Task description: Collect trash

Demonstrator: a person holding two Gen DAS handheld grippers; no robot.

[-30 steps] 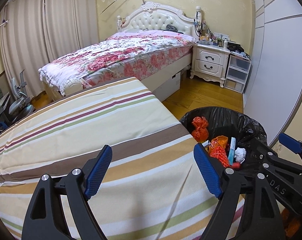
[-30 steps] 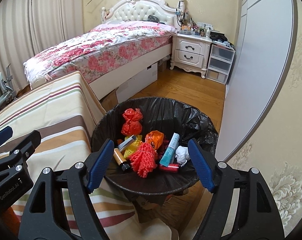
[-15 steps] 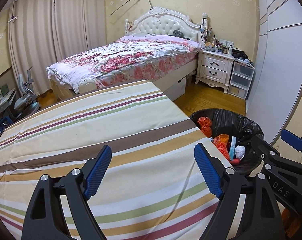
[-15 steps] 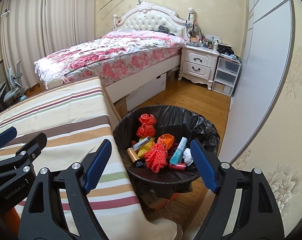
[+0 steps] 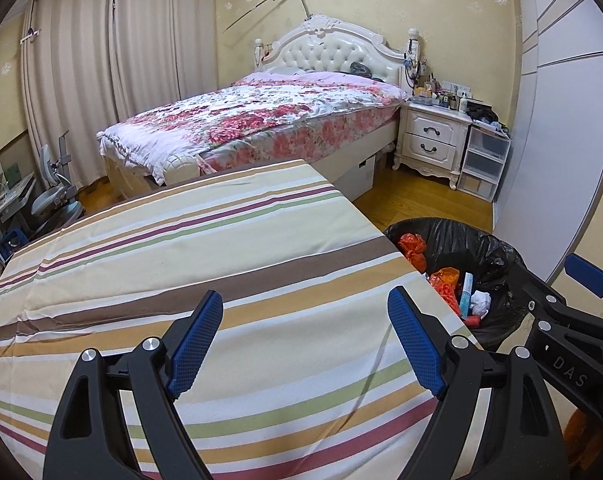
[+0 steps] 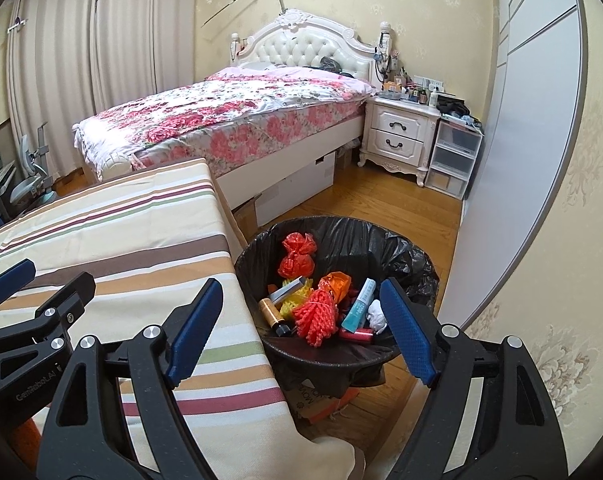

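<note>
Left wrist view: left gripper (image 5: 305,338) hovers level over the striped tablecloth (image 5: 189,256), jaws spread wide, nothing between them. Blue pads (image 5: 195,340) have a fine grid texture; arms are black plastic with silver rivets. Right gripper (image 5: 557,304) sits at the right edge, near the trash bin (image 5: 497,256). Bin stands on the floor right beside the table's right edge, lined with a glossy, crinkled black bag. Trash is inside it: a red plastic bag (image 5: 412,246), a teal tube (image 5: 466,294) standing nearly upright, a crumpled white paper wad (image 5: 480,301).

Right wrist view: right gripper (image 6: 301,334) points down and forward at the bin (image 6: 417,258), jaws wide open and empty, framing the bin's front rim. Bin is round. Inside: knotted red bag (image 6: 297,256) at the back, red mesh netting (image 6: 315,316) in front, an orange bag (image 6: 335,282), a brown cylindrical bottle (image 6: 272,312) lying with its long axis toward the lower right, the teal tube (image 6: 358,304) leaning with its upper end up-right, the white wad (image 6: 376,315), a small red cylinder (image 6: 355,336) lying flat. Left gripper (image 6: 33,300) is at the left, over the cloth (image 6: 121,232).
</note>
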